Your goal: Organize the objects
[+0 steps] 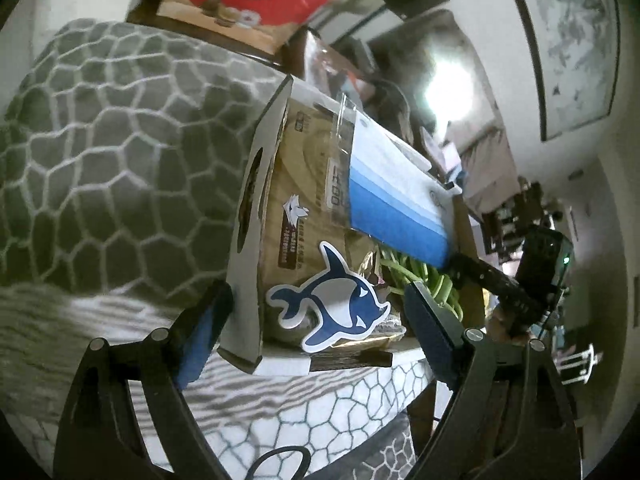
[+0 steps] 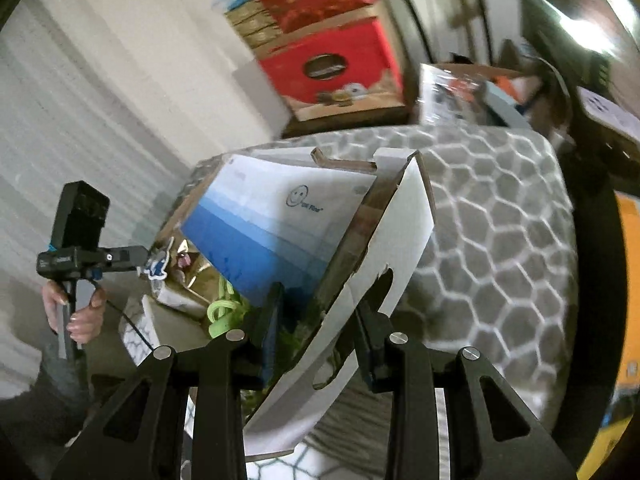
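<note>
A white cardboard box (image 1: 244, 280) with brown inside stands on a honeycomb-patterned bed. It holds a blue-and-white bag (image 1: 396, 204), green cord (image 1: 424, 276) and a gold packet. My left gripper (image 1: 320, 320) is wide open around a shark sticker (image 1: 332, 308) at the box's near edge; whether it touches is unclear. In the right wrist view my right gripper (image 2: 320, 320) straddles the box's white flap (image 2: 360, 280), its jaws close around the flap. The blue-and-white bag (image 2: 272, 220) and green cord (image 2: 222, 312) show there. The left gripper (image 2: 140, 258) shows at the far side by the shark sticker (image 2: 158, 266).
A grey honeycomb pillow or duvet (image 1: 112, 152) rises behind the box. Red cartons (image 2: 332, 68) are stacked beyond the bed. A framed picture (image 1: 572, 48) hangs on the wall. An orange object (image 2: 628, 320) sits at the right edge.
</note>
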